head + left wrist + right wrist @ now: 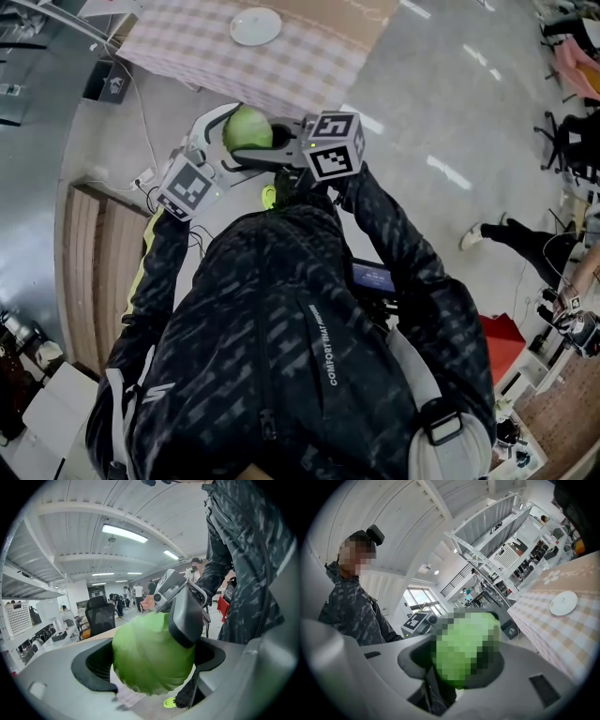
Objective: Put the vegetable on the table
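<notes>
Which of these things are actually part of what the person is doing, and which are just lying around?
Part of the job:
cabbage, gripped by the right gripper
left gripper beside it
checked table ahead

Just lying about:
white plate on the table
slatted wooden board on the floor
red box
black office chair

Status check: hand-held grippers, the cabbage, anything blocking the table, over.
Copy: right hand-held gripper clamped on cabbage; left hand-held gripper around it, grip unclear. Cabbage airborne, short of table. On it, a white plate.
</notes>
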Motion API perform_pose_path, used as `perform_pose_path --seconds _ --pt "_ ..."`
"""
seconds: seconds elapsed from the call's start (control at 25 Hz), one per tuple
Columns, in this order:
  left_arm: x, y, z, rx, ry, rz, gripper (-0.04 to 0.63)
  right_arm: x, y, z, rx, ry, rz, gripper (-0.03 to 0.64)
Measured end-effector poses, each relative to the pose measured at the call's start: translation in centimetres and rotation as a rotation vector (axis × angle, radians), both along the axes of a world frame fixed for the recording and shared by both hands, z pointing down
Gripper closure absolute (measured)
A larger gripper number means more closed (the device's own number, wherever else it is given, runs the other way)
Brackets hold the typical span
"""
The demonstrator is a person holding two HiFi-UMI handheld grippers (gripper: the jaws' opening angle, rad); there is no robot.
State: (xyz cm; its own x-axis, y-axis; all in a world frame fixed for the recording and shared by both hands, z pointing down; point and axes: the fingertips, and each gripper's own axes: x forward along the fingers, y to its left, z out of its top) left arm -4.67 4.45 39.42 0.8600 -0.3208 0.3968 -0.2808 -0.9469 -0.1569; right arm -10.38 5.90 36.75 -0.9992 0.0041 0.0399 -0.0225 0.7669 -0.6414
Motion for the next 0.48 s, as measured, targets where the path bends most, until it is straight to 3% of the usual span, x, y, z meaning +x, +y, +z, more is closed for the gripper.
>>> perform_pose_path --seconds 0.48 --pt "-1.3 -6.2 0.6 -0.007 -0.006 -0.041 0.112 -1.3 -6.0 0.6 -0.018 0.004 -0.039 0.477"
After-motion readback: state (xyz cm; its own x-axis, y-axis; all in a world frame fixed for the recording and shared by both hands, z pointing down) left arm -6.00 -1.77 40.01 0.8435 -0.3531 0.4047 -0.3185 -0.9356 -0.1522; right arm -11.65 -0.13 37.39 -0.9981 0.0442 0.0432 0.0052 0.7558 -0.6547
